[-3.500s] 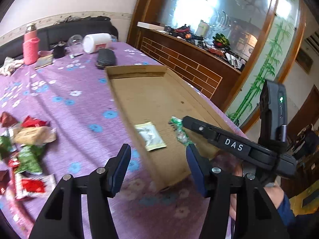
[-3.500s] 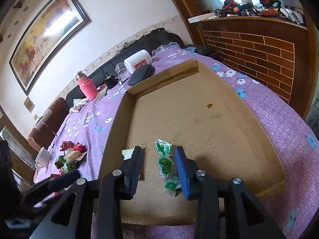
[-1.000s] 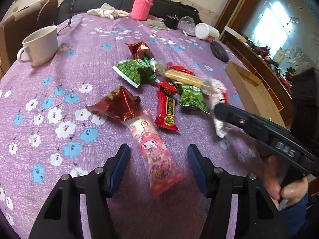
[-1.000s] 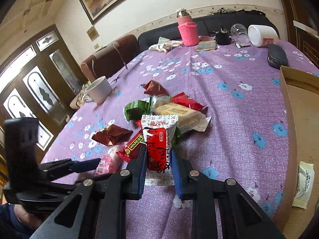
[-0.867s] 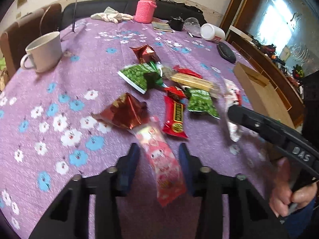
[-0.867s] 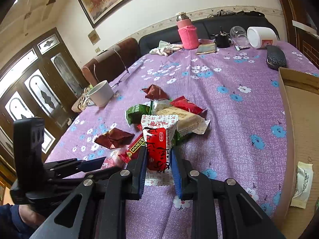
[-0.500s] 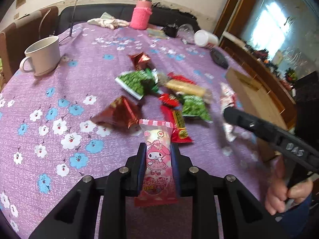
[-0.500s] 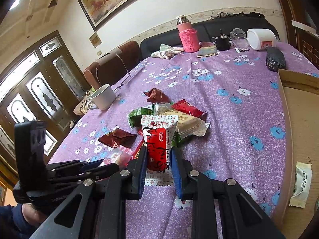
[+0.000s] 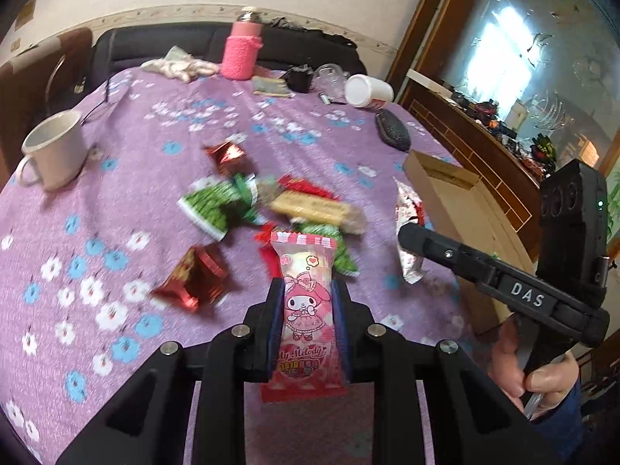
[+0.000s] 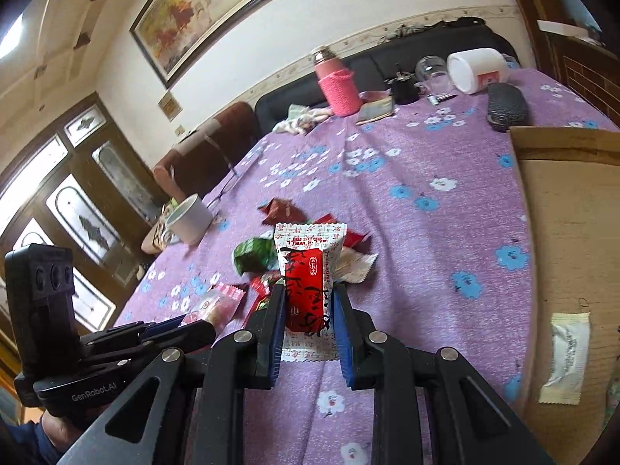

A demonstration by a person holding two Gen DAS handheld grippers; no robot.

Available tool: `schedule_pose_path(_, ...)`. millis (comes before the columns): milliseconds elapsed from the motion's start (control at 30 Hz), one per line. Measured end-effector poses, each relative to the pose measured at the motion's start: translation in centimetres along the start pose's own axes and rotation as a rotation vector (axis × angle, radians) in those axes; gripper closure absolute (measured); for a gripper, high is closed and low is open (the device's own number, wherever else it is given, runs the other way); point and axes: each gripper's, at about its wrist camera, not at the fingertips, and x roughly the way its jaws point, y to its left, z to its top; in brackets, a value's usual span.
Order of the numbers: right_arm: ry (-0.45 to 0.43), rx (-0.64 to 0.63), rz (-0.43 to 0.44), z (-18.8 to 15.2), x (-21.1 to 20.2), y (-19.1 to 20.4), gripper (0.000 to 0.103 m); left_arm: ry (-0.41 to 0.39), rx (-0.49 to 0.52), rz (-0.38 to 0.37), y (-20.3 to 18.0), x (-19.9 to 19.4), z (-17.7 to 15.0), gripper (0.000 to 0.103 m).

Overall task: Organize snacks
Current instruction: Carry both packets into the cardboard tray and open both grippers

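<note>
In my left view, my left gripper (image 9: 308, 312) is squeezed tight on the pink candy bag (image 9: 306, 312) – it sticks up between my fingers, above the purple table (image 9: 116, 232). It feels light, soft and crinkly, so I hold its middle.

In my right view, my right gripper (image 10: 308, 310) pinches the red and white packet (image 10: 308, 283) the same way – thin and slippery, I think. The cardboard box (image 10: 573, 232) sits off to the right

- It was a home's living or dining room: a purple flowered tablecloth (image 10: 445, 232) covered the table.
- A black sofa (image 10: 387, 66) and a framed painting (image 10: 217, 7) lined the wall.
- A white mug (image 9: 54, 151) and pink flask (image 9: 242, 52) stood about (everyday clutter).
</note>
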Motion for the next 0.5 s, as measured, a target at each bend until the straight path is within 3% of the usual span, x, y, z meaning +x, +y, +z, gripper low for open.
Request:
schedule_pose_path(267, -0.131, 0.126, -0.047, 1.6, -3.1, -3.4, 0.078, -0.020, 0.076, -0.057, -4.6, 1.3, 2.6, 0.080)
schedule_pose_path(400, -0.253, 0.188, -0.172, 2.1, -6.1, -5.1, 0.078, -0.034, 0.116, -0.107, -7.8, 2.5, 4.0, 0.080)
schedule_pose_path(500, -0.348, 0.217, -0.335, 2.1, -8.4, -5.8, 0.078, -0.041, 0.145, -0.161, -10.5, 3.5, 4.8, 0.080)
